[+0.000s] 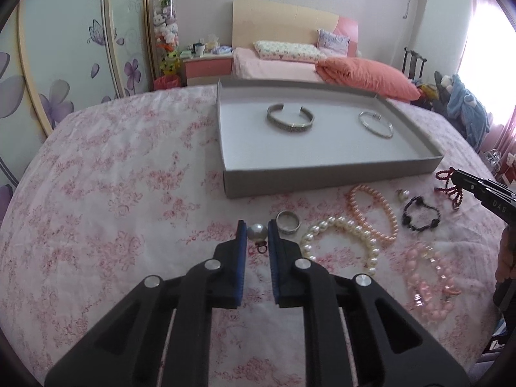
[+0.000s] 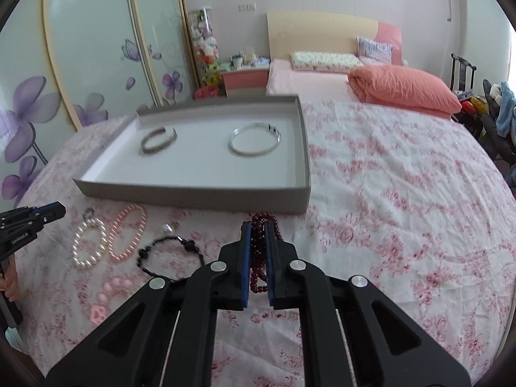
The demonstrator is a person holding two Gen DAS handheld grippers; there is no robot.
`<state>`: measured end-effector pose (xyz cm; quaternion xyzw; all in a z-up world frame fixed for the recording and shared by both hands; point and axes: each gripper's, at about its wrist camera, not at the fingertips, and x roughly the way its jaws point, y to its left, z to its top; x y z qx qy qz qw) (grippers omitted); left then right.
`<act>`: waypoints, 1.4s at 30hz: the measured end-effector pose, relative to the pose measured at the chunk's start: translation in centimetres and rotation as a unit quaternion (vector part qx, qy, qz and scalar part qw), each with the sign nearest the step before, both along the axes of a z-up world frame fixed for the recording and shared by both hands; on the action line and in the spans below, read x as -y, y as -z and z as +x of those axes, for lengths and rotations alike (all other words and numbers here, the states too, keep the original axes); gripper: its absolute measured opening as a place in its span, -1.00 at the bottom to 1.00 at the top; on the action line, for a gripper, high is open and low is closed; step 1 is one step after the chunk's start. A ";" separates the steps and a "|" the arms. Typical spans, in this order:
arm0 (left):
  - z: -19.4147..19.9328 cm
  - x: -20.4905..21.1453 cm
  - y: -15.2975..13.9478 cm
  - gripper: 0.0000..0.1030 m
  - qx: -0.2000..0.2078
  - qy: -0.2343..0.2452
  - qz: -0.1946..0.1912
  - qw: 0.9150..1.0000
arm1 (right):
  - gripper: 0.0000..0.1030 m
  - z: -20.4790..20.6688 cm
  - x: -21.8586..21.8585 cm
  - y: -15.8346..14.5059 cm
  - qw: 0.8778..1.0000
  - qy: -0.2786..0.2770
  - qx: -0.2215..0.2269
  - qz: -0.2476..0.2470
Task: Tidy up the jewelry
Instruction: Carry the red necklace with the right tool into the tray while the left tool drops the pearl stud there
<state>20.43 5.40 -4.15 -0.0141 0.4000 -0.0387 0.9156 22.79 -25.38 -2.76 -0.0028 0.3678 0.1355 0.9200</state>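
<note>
Left gripper [image 1: 257, 232] pinches a pearl earring [image 1: 256, 233] just before the grey tray [image 1: 322, 179]; right gripper [image 2: 258, 235] clamps dark red beads [image 2: 258, 258]. Only the left view shows the silver ring [image 1: 288, 222].

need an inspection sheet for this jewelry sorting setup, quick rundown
surface: floral bedspread
job's things: grey tray holding cuff bangle and silver bangle; white pearl bracelet, pink pearl bracelet, black bracelet, silver ring, pink bead strand lie outside
clutter: nothing seen
grippers: left gripper shut on pearl earring; right gripper shut on dark red bead strand
cables: nothing seen
surroundings: bed, wardrobe
</note>
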 end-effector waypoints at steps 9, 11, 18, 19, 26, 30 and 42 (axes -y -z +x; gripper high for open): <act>-1.7 1.1 -2.8 -0.73 0.042 0.014 -0.015 0.999 | -0.83 -1.8 -0.2 -3.7 0.998 -0.012 0.052 0.021; -1.9 1.3 -3.1 -0.73 0.048 0.014 -0.017 0.999 | -0.83 -2.2 -0.4 -4.3 0.998 -0.016 0.061 0.025; -2.6 1.5 -4.4 -0.73 0.070 0.010 -0.027 0.997 | -0.83 -3.9 -0.9 -6.2 0.994 -0.033 0.091 0.042; -2.6 1.5 -4.6 -0.73 0.072 0.010 -0.028 0.997 | -0.83 -4.2 -1.0 -6.6 0.994 -0.036 0.096 0.044; -3.4 1.9 -5.5 -0.73 0.088 0.012 -0.034 0.995 | -0.83 -5.6 -1.8 -8.1 0.990 -0.053 0.120 0.055; -3.7 2.1 -6.0 -0.73 0.095 0.014 -0.039 0.995 | -0.83 -6.3 -2.2 -8.5 0.988 -0.058 0.131 0.051; -4.0 3.0 -8.6 -0.73 0.146 0.009 -0.034 0.989 | -0.83 -6.7 -2.7 -10.5 0.980 -0.052 0.180 0.061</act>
